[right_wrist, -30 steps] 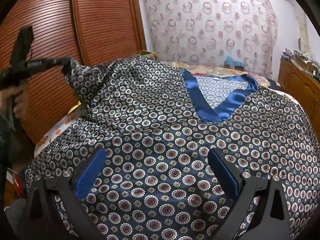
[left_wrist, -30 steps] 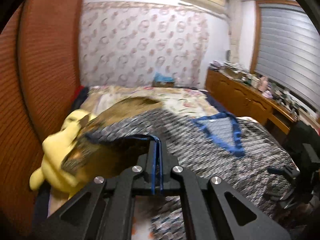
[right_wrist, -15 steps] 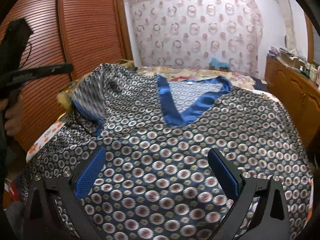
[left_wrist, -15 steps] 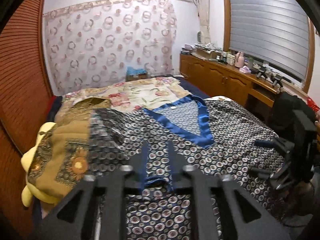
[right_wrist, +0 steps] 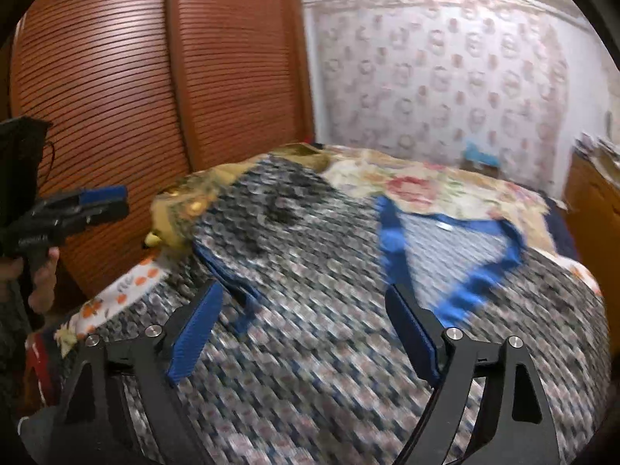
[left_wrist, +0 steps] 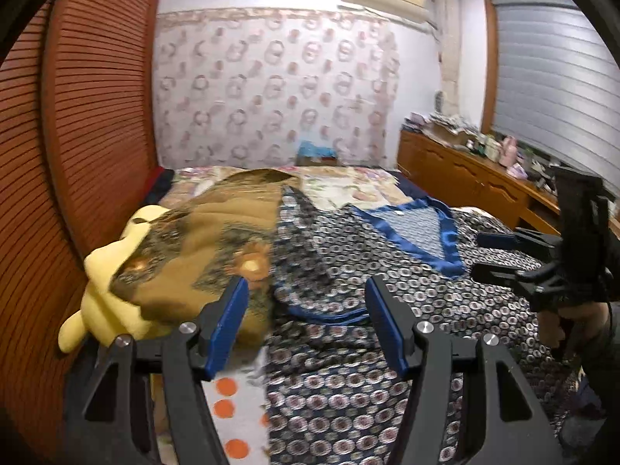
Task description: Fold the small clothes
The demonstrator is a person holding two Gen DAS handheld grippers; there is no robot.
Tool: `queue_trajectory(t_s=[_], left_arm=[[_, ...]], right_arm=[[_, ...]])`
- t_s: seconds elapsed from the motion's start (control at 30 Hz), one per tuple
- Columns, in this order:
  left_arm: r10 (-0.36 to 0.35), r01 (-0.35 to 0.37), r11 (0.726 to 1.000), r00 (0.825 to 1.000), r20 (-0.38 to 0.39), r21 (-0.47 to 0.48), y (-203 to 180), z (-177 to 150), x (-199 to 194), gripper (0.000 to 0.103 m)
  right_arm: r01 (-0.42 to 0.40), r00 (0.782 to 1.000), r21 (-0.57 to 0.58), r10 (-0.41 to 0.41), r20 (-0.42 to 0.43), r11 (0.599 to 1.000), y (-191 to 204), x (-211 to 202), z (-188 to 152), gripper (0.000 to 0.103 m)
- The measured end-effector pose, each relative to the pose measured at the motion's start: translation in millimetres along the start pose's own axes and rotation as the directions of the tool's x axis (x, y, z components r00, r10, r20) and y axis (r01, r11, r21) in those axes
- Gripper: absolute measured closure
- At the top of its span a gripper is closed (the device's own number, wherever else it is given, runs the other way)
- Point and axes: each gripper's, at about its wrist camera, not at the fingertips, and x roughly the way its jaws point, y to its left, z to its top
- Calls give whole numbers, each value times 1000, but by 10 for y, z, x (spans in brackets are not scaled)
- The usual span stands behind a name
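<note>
A navy patterned top with a blue V-neck trim lies spread on the bed. Its left sleeve is folded inward onto the body, and the blue cuff hem shows. My left gripper hovers just short of that cuff. Its jaws are opening, with no cloth pinched between them. My right gripper hangs over the lower middle of the top. Its jaws are closing, with the pads apart and pressing on nothing. The right wrist view is blurred by motion.
A brown patterned cloth over a yellow plush toy lies at the bed's left edge beside the louvred wardrobe doors. A floral bedspread covers the far end. A cluttered wooden dresser runs along the right wall.
My left gripper let go of the sleeve and opened, and the sleeve now lies folded on the top. My right gripper rose and swung, and its jaws narrowed slightly.
</note>
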Motion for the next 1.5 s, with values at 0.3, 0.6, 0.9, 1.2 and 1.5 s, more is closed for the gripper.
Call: queue_trajectory(t_s=[0.3,0.6,0.9,1.2,1.5], left_arm=[[46,-48,998,998,-37,-37,265,-210,-24,41],[57,-62,996,996,-74,-67,435,-418,-46,41],[53,-57,997,996,-77,-49,386,-448,-54,41],[17,-20,999,997,-78,-35,204,-365,70,41],[-50,49,999,993,-107,-16,-95,-258,312,41]], right_arm=[[-131,989,-91,124,-78,987,543,1014,340,27],[-141,968,-175,99,-232,974,987,1687,323,44],[-95,977,-188,55,-208,977,884,1815,380,96],[143,980,-28,-146,-136,989,89,1526,652,70],[186,975,-11,-186,-121,982,-429,910,545,54]])
